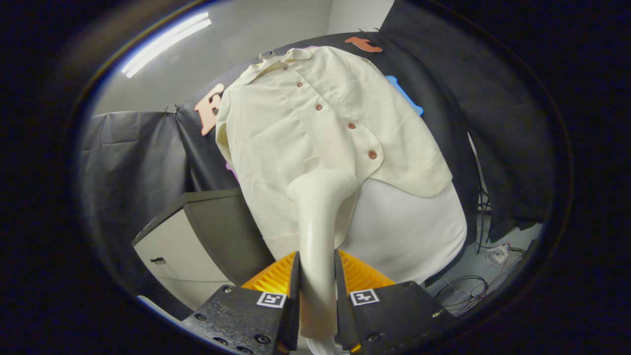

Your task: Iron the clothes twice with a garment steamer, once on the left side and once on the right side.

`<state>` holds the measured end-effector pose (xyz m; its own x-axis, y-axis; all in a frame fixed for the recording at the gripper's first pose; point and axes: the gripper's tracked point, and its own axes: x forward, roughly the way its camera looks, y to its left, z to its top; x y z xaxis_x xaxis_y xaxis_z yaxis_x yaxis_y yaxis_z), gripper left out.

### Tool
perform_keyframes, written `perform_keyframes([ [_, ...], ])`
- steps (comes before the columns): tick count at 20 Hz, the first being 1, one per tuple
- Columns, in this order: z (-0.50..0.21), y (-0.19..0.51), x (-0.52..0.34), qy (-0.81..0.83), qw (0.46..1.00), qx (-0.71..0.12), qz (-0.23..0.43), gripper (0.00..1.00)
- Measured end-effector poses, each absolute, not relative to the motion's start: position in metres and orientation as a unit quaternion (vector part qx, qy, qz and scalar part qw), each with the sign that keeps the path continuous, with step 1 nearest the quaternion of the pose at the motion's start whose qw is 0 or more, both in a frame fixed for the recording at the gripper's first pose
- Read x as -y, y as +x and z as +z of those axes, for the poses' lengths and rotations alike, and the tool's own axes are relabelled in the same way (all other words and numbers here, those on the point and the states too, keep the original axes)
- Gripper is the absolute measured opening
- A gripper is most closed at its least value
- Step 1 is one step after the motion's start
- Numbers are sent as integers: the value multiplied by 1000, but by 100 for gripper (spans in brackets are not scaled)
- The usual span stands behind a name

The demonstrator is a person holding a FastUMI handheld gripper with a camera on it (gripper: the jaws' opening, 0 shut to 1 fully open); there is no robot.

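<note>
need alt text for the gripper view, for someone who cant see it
The gripper is shut on a cream garment steamer, whose head presses against a cream button-up shirt hanging before the black cloth wall. A cabinet stands beside the shirt.

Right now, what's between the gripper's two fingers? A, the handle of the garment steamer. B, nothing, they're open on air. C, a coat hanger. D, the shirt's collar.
A: the gripper has both fingers pressed on the pale handle of the garment steamer, whose head rests against the lower front of the cream shirt beyond them.
</note>
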<state>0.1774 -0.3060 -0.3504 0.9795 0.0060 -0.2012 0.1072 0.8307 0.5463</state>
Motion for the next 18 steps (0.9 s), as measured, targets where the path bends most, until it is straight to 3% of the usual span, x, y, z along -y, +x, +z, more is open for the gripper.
perform_keyframes([
  [8, -249, 186, 346, 260, 965, -30, -28, 32],
  [18, -121, 247, 423, 241, 968, 47, -55, 32],
])
